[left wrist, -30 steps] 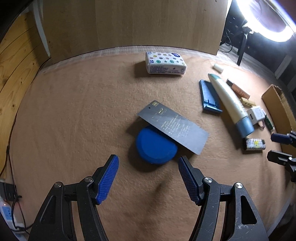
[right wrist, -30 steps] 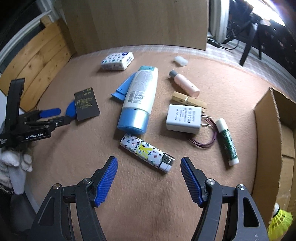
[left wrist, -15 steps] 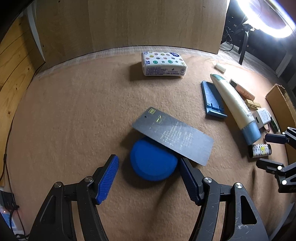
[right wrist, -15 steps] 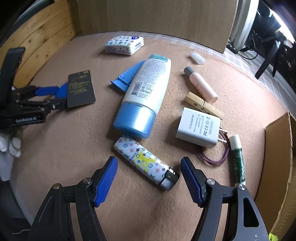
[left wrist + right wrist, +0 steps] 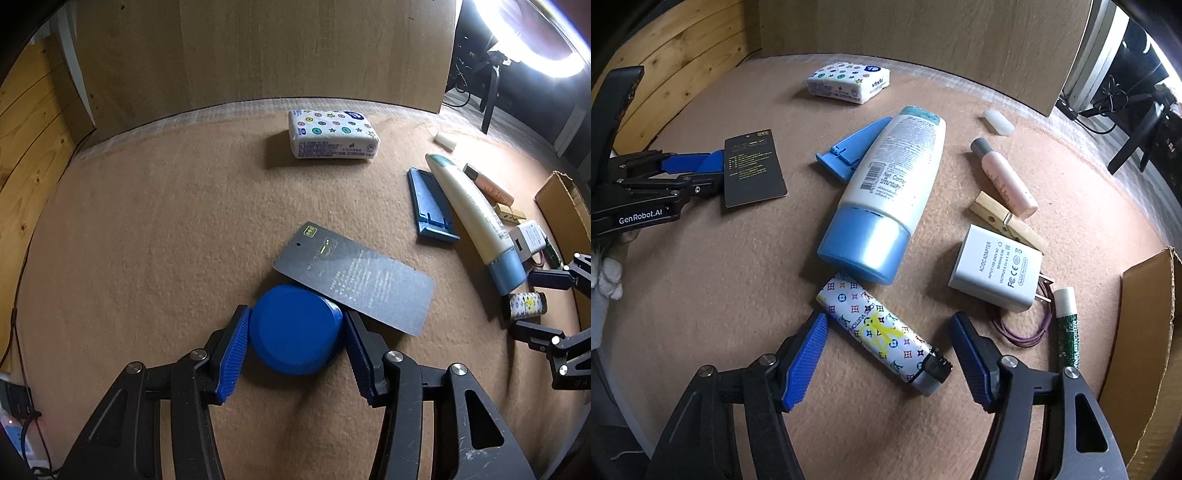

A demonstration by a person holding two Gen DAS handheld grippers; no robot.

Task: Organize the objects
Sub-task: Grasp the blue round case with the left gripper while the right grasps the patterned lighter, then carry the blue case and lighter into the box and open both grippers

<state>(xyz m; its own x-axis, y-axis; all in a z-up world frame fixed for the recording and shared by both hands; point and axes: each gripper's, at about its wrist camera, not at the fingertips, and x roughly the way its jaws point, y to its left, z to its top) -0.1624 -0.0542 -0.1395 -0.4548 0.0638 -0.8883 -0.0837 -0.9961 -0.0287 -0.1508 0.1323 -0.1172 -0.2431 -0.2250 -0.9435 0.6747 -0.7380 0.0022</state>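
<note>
Left gripper jaws just closing onto blue round tin.

L tongs point steeply down at the table, jaws just been closing; both blue pads now press the sides of a blue round tin, one each side. From the R cam the L tongs reach in from the left edge, a white-gloved hand below them. R tongs also point steeply down, jaws part open, straddling a patterned lighter; L pad near its side, R pad clear, no grip. From the L cam the R tongs show at right edge.
</note>
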